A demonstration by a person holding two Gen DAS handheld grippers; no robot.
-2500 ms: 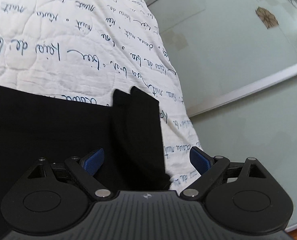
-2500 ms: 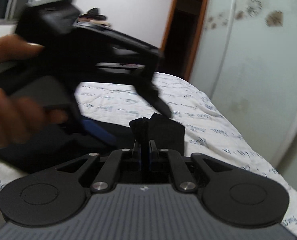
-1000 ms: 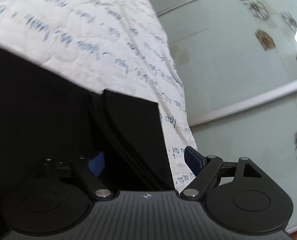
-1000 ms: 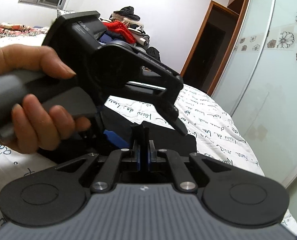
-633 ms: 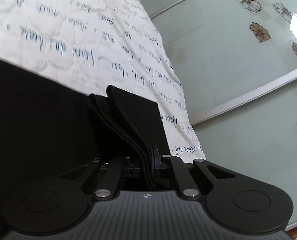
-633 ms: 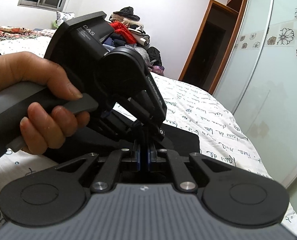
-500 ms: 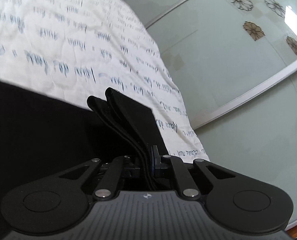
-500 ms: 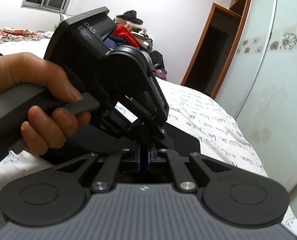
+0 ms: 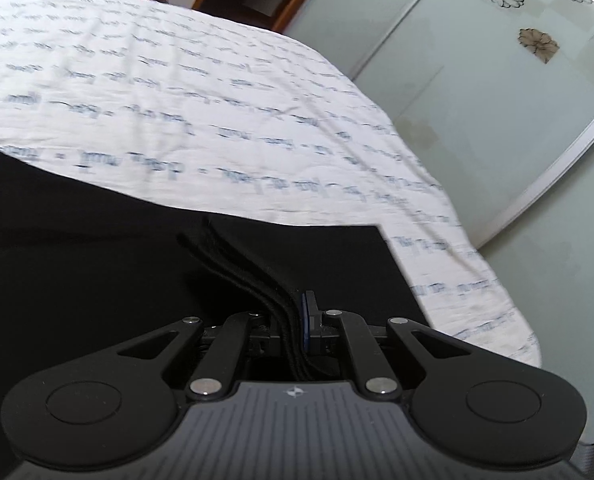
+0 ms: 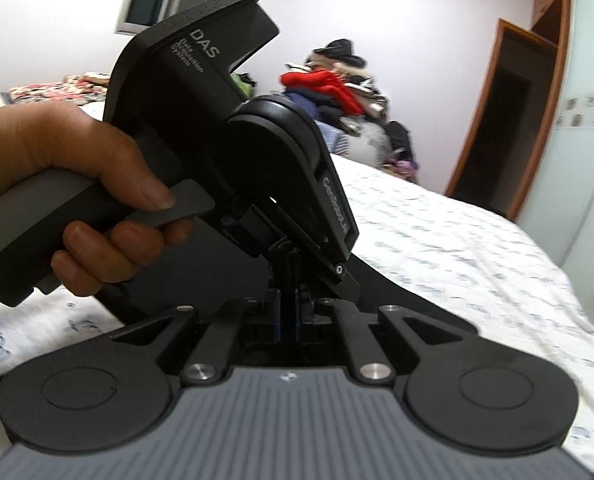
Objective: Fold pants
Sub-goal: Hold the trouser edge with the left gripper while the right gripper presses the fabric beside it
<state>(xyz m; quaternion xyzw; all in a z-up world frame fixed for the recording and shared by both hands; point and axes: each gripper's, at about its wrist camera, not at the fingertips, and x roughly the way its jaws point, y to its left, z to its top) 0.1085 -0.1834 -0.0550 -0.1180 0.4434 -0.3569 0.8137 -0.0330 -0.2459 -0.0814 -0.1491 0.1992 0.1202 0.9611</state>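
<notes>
The black pants (image 9: 97, 248) lie on the white bed, spreading left and ending in a straight edge at the right. My left gripper (image 9: 295, 320) is shut on several stacked layers of the pants' edge. In the right wrist view my right gripper (image 10: 288, 312) is shut on the same black pants (image 10: 397, 300), just beside the left gripper's body (image 10: 233, 128), which a hand holds close in front of the camera. The fabric under both grippers is mostly hidden by the tools.
A white quilt with blue script (image 9: 217, 92) covers the bed. Frosted sliding wardrobe doors with flower prints (image 9: 517, 92) stand to the right of it. A heap of clothes (image 10: 337, 92) and a dark doorway (image 10: 509, 128) are at the far end.
My left gripper has closed on the pants' edge beside the right gripper. Both grippers have since lifted and tilted up, so more of the bed and room shows.
</notes>
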